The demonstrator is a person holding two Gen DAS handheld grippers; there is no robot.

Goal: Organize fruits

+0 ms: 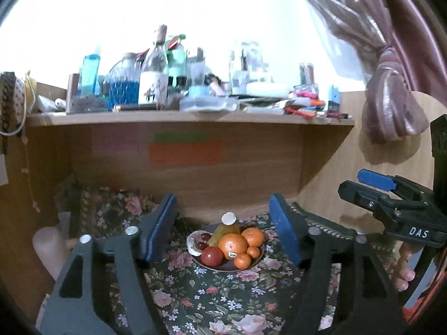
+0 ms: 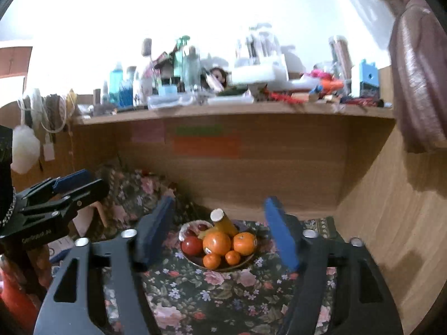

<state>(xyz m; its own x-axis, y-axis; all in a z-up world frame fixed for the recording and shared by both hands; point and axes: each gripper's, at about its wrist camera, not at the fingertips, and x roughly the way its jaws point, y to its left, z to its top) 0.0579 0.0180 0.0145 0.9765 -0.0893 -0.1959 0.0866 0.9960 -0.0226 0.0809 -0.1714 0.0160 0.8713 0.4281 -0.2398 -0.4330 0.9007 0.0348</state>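
A plate (image 1: 258,258) of fruit sits on the floral cloth. It holds a big orange (image 1: 232,245) with a sticker, several small mandarins (image 1: 252,236), a red tomato (image 1: 211,255), a banana (image 1: 220,231), dark grapes (image 1: 203,240) and a small juice bottle (image 1: 229,220). The plate also shows in the right wrist view (image 2: 245,262), with the big orange (image 2: 216,243) and tomato (image 2: 192,245). My left gripper (image 1: 225,233) is open and empty, held back from the plate. My right gripper (image 2: 219,233) is open and empty, also short of the plate; it shows in the left wrist view (image 1: 371,187).
A wooden shelf (image 1: 190,117) crowded with bottles and jars overhangs the back. A wooden side wall (image 2: 391,209) stands at the right. A pink curtain (image 1: 391,97) hangs at the upper right. The floral cloth (image 1: 212,293) covers the table.
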